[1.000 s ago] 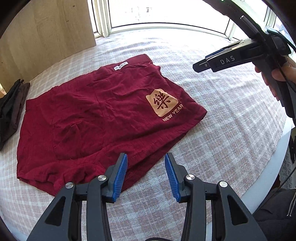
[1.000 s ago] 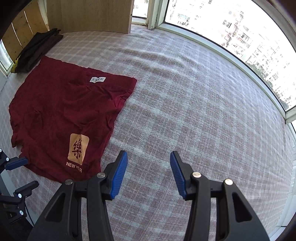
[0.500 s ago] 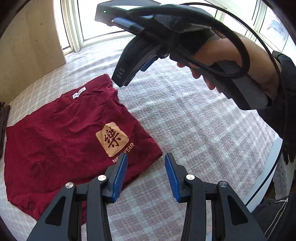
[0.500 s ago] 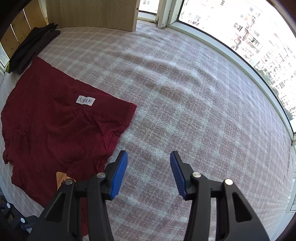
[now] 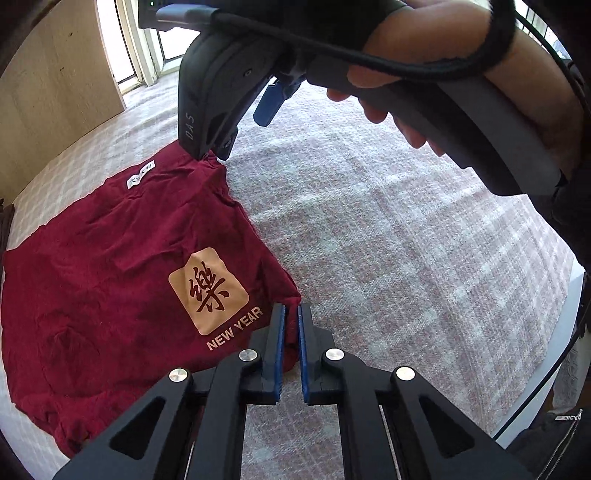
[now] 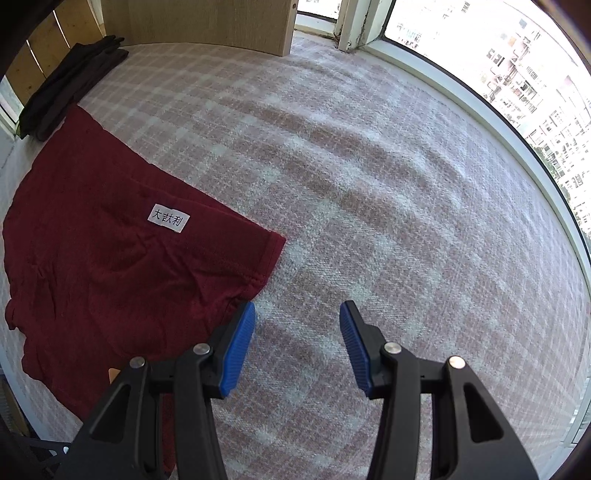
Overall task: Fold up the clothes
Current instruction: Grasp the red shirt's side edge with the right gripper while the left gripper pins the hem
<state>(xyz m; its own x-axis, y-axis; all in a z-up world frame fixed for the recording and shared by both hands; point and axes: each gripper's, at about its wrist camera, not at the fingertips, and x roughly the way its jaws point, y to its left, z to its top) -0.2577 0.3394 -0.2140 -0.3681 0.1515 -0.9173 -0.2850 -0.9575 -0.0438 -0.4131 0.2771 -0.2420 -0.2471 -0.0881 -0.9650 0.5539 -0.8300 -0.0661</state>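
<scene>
Pinching a corner of the dark red garment [image 5: 110, 280], the left claw [image 5: 290, 321] has its blue pads nearly together with a fold of the fabric between them. Just left of that grip sits a tan square print [image 5: 208, 290] with a dark character and the words NEW YEAR below it. Ahead and further off, the right claw [image 6: 297, 321] stands with its fingers apart and nothing between them; in the left wrist view its tip is down at the garment's far corner (touching or just above it, I cannot tell which), and a hand [image 5: 461, 74] grips its handle with a black cable looped over the wrist.

From the right claw outward, a white label [image 6: 168, 218] with dark characters lies on the garment ahead and to the left. The garment is spread mostly flat, with soft creases, on a bed covered in a pink and white checked blanket [image 6: 388, 206] that runs wide and bare to the right of both claws. Far ahead to the left, beyond the red fabric, a dark folded cloth [image 6: 70, 85] rests by a pale wooden panel [image 6: 207, 22]. A curved window [image 6: 517, 74] bounds the bed on the right, with sunlit buildings outside.
</scene>
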